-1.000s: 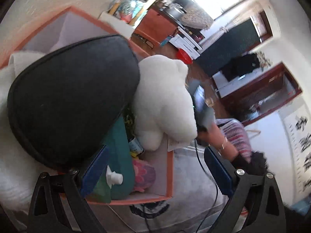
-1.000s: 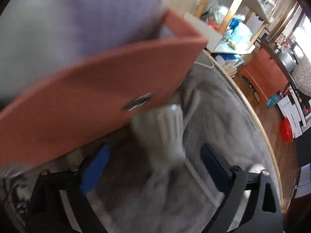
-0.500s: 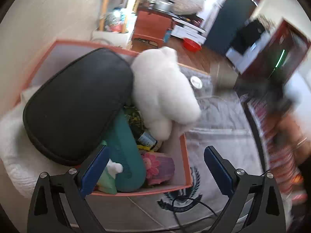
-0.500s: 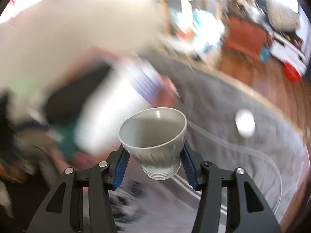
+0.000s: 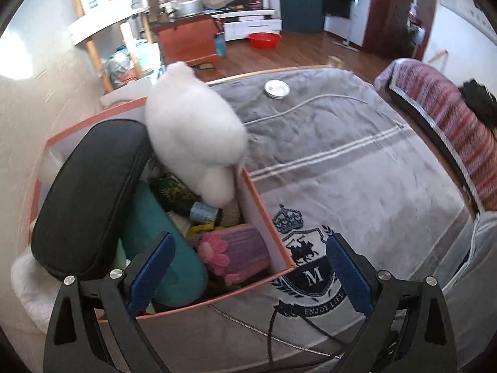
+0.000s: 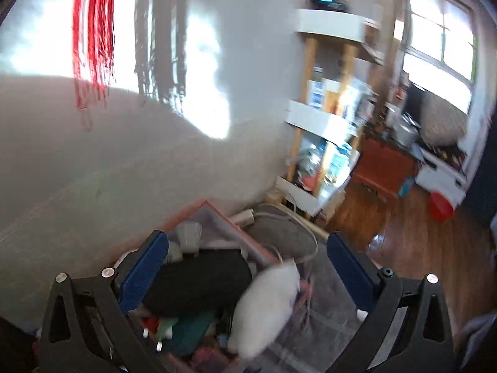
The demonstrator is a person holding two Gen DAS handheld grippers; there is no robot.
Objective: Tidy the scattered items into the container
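One orange-rimmed box sat on the grey blanket, and it was stuffed. Inside: one black pad leaning across the left side, one white plush toy sticking up over the far rim, one teal bottle, one small can and one purple pouch with a pink flower. One little round white dish was out on the blanket, well apart from the box.

Left claw was spread wide with nothing in it, hanging over the box's near corner. Right claw was wide apart and empty too, above the box. The right view was blurry, but one pale cup showed at the box's far end, past the black pad.
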